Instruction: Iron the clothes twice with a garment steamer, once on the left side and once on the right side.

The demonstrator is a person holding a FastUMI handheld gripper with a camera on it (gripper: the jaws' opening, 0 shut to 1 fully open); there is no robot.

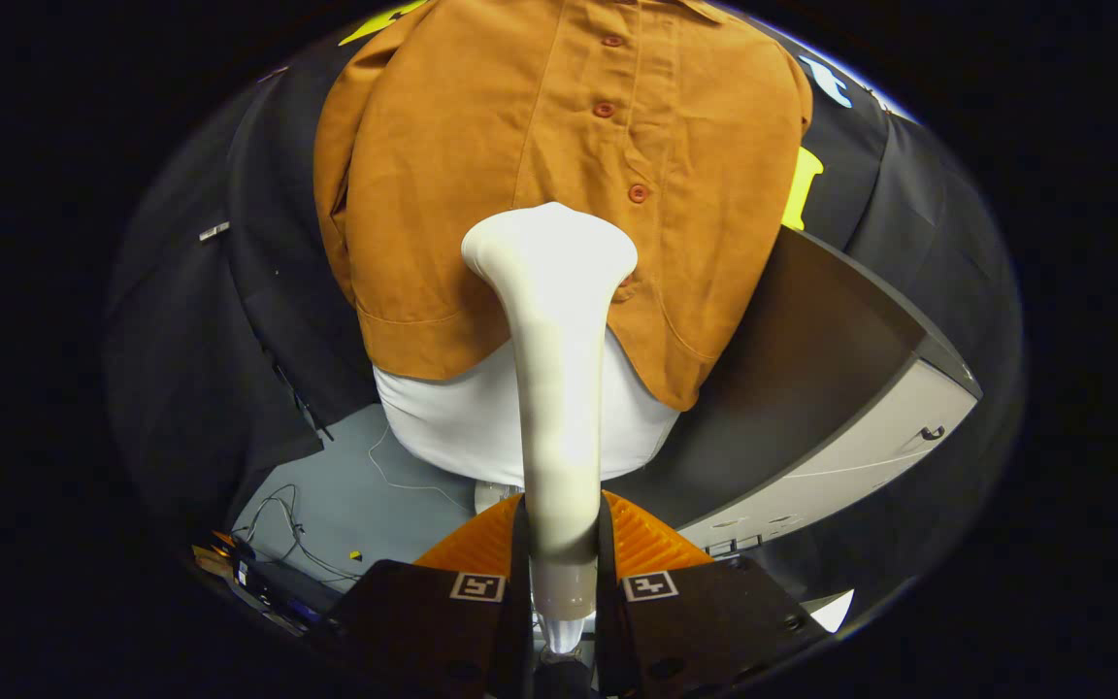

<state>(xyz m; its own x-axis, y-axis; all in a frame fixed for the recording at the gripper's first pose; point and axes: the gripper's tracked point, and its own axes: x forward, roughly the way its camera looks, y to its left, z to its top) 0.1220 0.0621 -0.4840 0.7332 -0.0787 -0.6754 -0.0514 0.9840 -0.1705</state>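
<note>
Gripper view: the gripper grips a white garment steamer by the lower end of its handle, both jaws pressed against it from either side. The steamer rises straight ahead from between the fingers, its shaft slim and slightly curved, widening at the far end into a broad, flattened head. That head stands in front of the lower front of a brown-orange buttoned shirt; whether it touches the cloth cannot be told. It sits just below and left of the third visible button on the placket, close to the hem. The shirt hangs on a form, and a white undergarment shows beneath the shirt's curved hem, on both sides of the steamer's shaft. The shirt's left sleeve droops beside the body, lightly creased. Behind the garment hangs the booth's black cloth wall. To the right of the shirt, a dark-topped table with a pale side panel slants away. Below the shirt lies a grey floor with thin cables trailing across it near the fingers' left side.
</note>
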